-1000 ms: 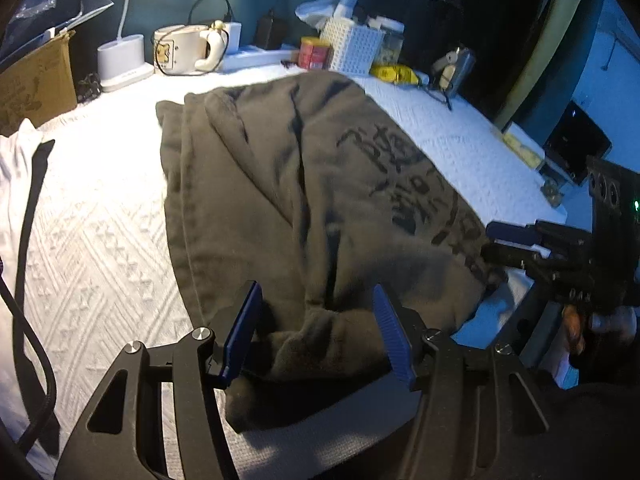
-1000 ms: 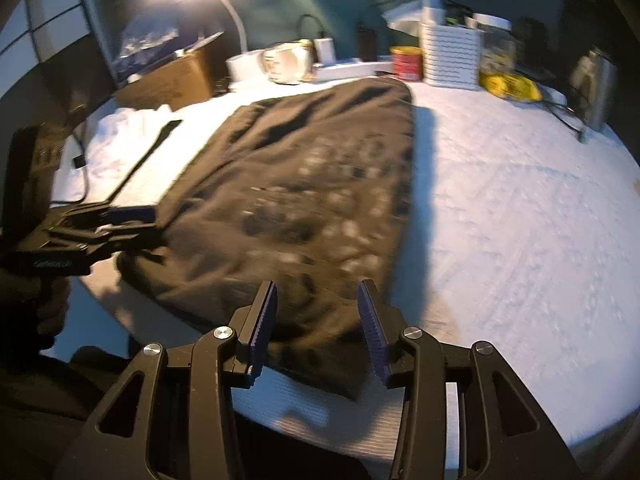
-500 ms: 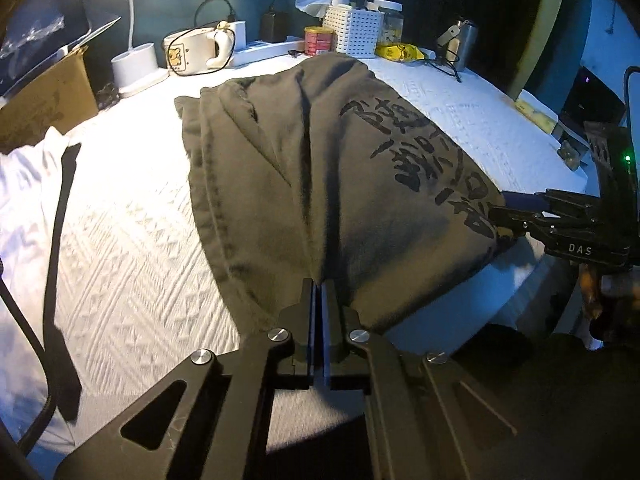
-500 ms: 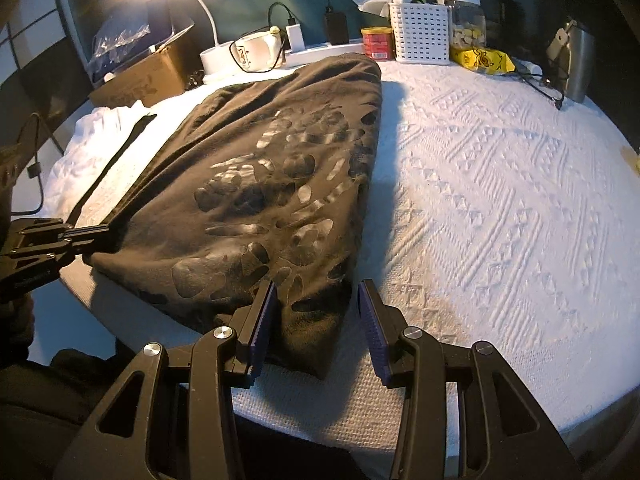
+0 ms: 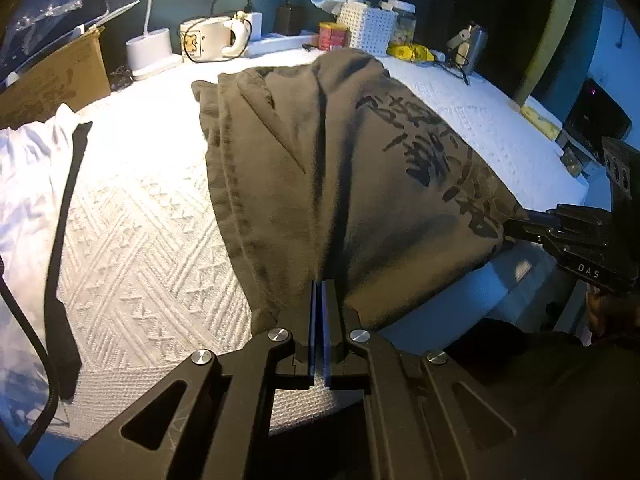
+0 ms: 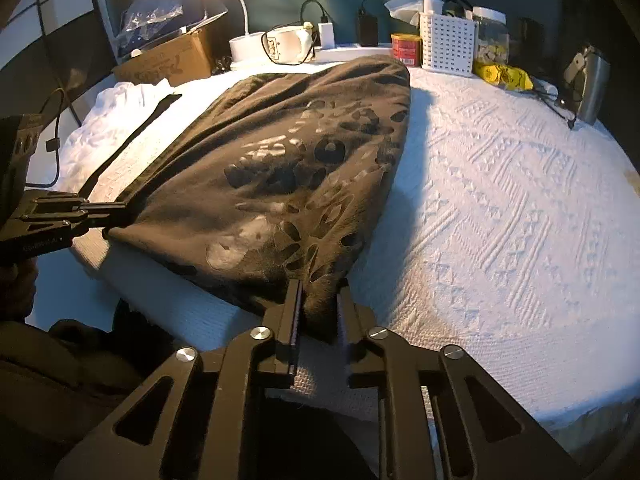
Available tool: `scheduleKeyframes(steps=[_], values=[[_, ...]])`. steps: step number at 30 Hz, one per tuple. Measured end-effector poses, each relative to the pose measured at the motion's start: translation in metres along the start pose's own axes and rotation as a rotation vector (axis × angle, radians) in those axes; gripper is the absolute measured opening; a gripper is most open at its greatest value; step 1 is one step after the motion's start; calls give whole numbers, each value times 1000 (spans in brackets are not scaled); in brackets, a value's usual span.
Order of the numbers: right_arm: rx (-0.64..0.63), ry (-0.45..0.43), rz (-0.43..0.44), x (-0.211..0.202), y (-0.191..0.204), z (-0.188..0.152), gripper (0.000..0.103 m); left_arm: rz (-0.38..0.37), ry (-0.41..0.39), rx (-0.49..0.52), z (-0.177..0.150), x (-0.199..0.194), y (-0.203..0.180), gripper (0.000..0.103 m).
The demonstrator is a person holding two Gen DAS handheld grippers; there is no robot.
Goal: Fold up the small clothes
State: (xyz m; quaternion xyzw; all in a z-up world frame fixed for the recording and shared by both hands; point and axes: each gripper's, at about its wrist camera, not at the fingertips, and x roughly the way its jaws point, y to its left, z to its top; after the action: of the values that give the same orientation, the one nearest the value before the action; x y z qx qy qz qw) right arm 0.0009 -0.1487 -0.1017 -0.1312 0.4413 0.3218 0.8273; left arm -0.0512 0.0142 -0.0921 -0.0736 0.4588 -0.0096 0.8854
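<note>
**Dark shirt pinched at both near corners**

The dark olive shirt lies spread across the middle of the white textured cover, its black print running toward the right of the left wrist view and its hem reaching the near edge of the desk. In the right wrist view the same shirt fills the centre-left of the frame.

The left hand-held gripper sits at the lower centre of its frame, jaws pressed together on the shirt's near hem (only a sliver of blue pad shows between them). The right hand-held gripper has just been closing, and a bunched corner of the shirt sits between its fingers, which press against the fabric from both sides. Each tool also shows from the side in the other's view, at the frame edge, nipping its own corner.

To the left of the shirt lies a white garment with a black strap across it. Along the far edge stand a cardboard box, a white mug, a red tin, a white perforated basket and a yellow packet.
</note>
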Motion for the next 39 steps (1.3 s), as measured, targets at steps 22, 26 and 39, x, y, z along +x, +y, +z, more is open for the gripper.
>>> scheduleKeyframes(steps=[22,26,39], values=[[78,66,-21,-9,-7,21,23,117,17,-33,21,-8,41,4],[93,53,-20,-10,-13,31,49,109,5,-37,34,-6,42,4],[114,41,-25,-3,-33,63,52,91,-19,-9,85,6,42,4]])
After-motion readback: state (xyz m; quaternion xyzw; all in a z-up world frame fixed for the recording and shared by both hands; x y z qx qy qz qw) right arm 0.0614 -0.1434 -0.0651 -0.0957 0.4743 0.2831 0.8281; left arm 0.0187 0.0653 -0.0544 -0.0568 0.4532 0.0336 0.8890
